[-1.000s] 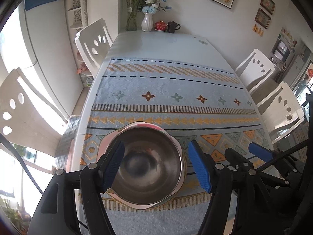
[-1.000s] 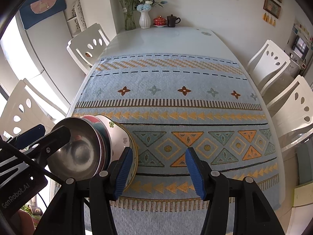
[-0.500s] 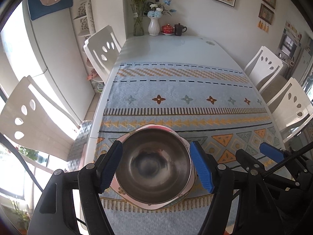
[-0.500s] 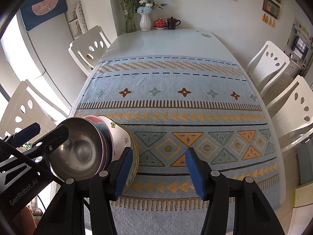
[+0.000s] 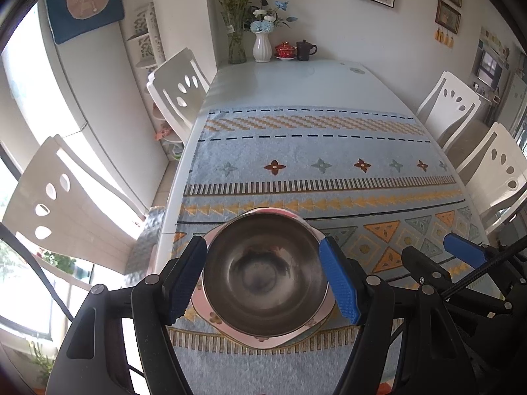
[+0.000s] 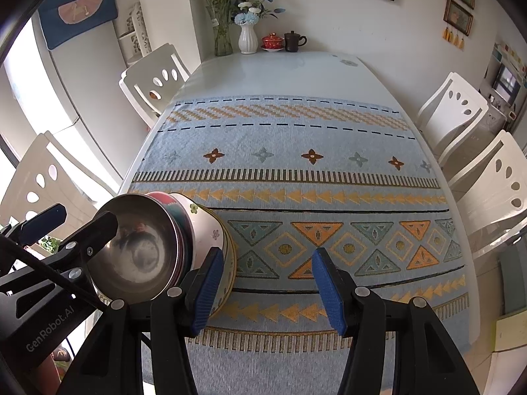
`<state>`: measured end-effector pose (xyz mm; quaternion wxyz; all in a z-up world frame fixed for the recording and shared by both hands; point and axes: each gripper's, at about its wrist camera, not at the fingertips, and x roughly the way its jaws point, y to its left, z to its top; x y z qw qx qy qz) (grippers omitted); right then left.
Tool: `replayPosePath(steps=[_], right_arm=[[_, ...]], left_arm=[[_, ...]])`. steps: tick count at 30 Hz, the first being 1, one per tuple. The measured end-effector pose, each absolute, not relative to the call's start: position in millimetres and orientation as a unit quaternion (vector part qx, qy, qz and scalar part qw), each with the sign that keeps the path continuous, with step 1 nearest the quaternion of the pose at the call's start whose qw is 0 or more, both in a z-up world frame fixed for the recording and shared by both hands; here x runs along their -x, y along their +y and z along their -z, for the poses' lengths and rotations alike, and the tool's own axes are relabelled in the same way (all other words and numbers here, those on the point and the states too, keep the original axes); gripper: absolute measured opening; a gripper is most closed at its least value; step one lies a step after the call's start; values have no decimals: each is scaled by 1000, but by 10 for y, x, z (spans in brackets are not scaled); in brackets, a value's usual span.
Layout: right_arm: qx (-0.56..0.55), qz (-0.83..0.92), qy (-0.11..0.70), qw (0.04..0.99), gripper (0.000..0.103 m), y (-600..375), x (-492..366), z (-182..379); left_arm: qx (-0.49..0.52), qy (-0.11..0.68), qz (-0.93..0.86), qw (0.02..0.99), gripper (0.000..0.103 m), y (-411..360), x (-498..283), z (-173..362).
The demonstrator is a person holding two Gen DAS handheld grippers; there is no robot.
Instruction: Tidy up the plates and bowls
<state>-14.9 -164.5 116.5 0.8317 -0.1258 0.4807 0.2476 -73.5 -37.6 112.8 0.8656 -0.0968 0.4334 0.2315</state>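
Your left gripper (image 5: 263, 276) stands spread, its 2 blue pads either side of the steel bowl (image 5: 263, 276), which is nested in the flowered bowls (image 6: 210, 230) on the patterned cloth (image 6: 296, 171) near the table's left edge. Your right gripper (image 6: 263, 289) is spread too, holding nothing.

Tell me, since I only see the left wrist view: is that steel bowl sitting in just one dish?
Observer: No. From the side, the steel bowl nests in a red-and-green bowl.
Operator: Anything under that?
Observer: A white flowered bowl, resting on the cloth.
Operator: And the other gripper?
Observer: The right gripper is open, with only cloth between its jaws, just beside the stack.
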Motion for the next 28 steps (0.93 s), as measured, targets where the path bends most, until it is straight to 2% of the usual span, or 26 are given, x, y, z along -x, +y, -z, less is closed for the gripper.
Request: replayPosePath(steps=[28], right_arm=[[146, -291, 478, 816, 54, -1699, 7, -1182]], left_arm=[[108, 430, -304, 843, 70, -512, 654, -1149]])
